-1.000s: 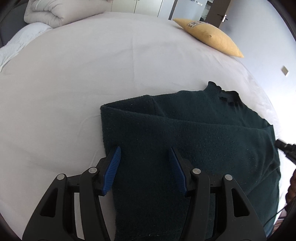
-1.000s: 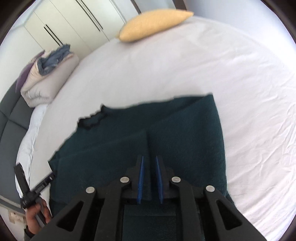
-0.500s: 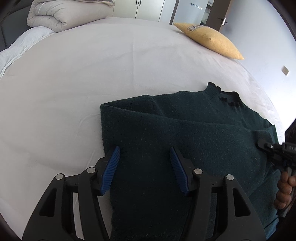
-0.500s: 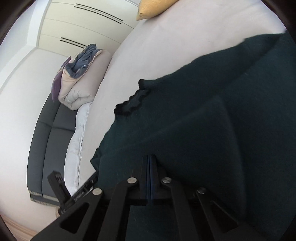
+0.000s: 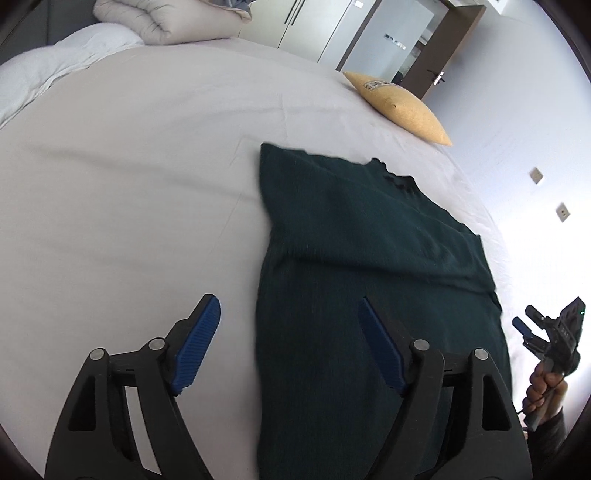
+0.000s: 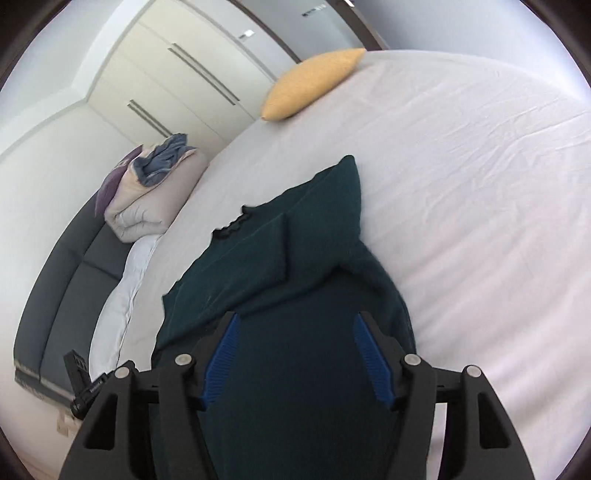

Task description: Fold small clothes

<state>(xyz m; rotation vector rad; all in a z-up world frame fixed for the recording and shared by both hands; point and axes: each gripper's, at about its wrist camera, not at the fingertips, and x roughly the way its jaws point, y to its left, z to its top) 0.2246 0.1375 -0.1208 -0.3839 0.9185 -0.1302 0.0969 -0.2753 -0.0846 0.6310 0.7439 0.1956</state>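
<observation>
A dark green sweater (image 5: 354, 258) lies partly folded on the white bed sheet (image 5: 129, 192); its frilled collar points to the far side. My left gripper (image 5: 291, 339) is open and empty above the sweater's near left edge. My right gripper (image 6: 299, 354) is open and empty above the sweater (image 6: 295, 258) near its lower part. A folded flap lies across the sweater's middle. The right gripper also shows in the left wrist view (image 5: 532, 328), held by a hand beyond the sweater's right side.
A yellow pillow (image 5: 399, 107) lies at the bed's far edge. A rolled beige duvet (image 5: 166, 18) with blue cloth sits at the head end. A dark sofa (image 6: 55, 295) runs beside the bed. White wardrobes (image 6: 177, 74) stand behind.
The right gripper was shut on the sweater; it has opened and let go. The left gripper has shifted left of the sweater's edge. The sweater now lies narrower, folded lengthwise.
</observation>
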